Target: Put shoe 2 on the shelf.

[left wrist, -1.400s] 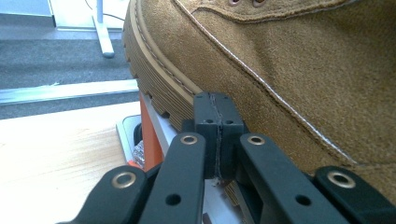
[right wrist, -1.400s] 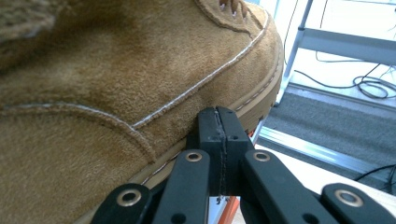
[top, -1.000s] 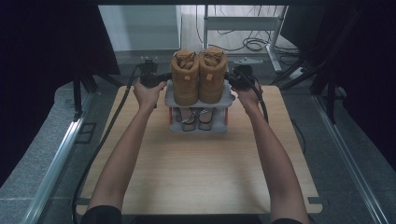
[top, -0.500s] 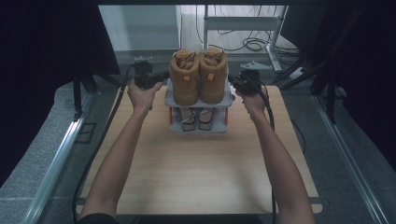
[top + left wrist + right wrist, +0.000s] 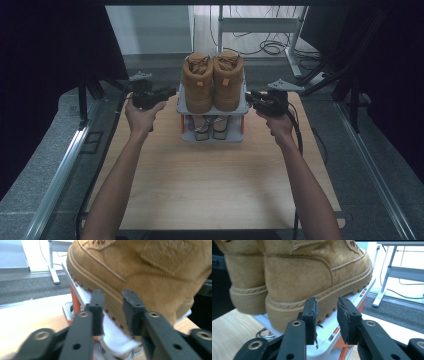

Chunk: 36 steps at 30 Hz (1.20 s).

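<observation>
Tan boot — white shelf, hand-held gripper parted

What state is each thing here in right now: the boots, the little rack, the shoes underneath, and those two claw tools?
Boots: upright, side by side on the rack's top shelf.
Rack: standing on the wooden table, both shelves filled.
Sandals: lying on the lower shelf.
Left gripper: open, beside the left boot's sole, holding nothing.
Right gripper: open, beside the right boot's sole, holding nothing.
</observation>
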Tool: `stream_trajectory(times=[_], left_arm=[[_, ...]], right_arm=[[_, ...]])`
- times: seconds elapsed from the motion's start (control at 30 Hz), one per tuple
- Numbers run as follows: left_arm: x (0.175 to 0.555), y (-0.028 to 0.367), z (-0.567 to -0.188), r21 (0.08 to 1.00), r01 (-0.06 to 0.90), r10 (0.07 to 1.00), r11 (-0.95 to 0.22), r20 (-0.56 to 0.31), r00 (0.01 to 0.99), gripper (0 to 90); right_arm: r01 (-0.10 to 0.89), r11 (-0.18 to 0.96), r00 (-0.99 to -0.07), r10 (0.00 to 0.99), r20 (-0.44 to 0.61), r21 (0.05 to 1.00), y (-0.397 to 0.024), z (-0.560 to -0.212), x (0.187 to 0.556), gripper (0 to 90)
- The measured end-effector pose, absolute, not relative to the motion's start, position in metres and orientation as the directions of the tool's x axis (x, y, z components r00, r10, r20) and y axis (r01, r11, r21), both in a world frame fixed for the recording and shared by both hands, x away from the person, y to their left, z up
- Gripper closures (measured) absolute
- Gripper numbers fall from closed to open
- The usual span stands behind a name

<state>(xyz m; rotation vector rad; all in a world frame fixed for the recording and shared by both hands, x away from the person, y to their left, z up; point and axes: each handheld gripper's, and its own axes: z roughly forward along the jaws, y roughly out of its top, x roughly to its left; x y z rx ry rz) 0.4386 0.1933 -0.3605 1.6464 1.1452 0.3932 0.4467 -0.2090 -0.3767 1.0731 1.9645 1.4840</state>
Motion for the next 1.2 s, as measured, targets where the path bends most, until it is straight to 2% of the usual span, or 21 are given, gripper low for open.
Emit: stream_trajectory(times=[0.13, 0.4, 0.7, 1.03, 1.2], left_arm=[[0.424, 0.2, -0.368, 0.877, 0.48, 0.826, 0.002, -0.272, 0.494, 57.5], [0.388, 0.209, -0.39, 0.884, 0.468, 0.821, -0.019, -0.253, 0.512, 49.3], [0.352, 0.215, -0.43, 0.877, 0.479, 0.811, -0.035, -0.254, 0.526, 45.1], [0.322, 0.212, -0.479, 0.853, 0.51, 0.809, -0.111, -0.221, 0.545, 42.6], [0.317, 0.21, -0.491, 0.838, 0.526, 0.81, -0.144, -0.205, 0.549, 41.9]], right_arm=[[0.314, 0.103, -0.595, 0.796, 0.111, 0.944, -0.212, -0.382, 0.433, 56.7], [0.331, 0.103, -0.6, 0.79, 0.125, 0.938, -0.216, -0.395, 0.41, 50.3], [0.339, 0.117, -0.608, 0.785, 0.123, 0.934, -0.217, -0.42, 0.38, 48.7], [0.387, 0.141, -0.609, 0.781, 0.138, 0.911, -0.229, -0.47, 0.343, 48.2], [0.404, 0.18, -0.609, 0.785, 0.117, 0.897, -0.231, -0.492, 0.33, 48.1]])
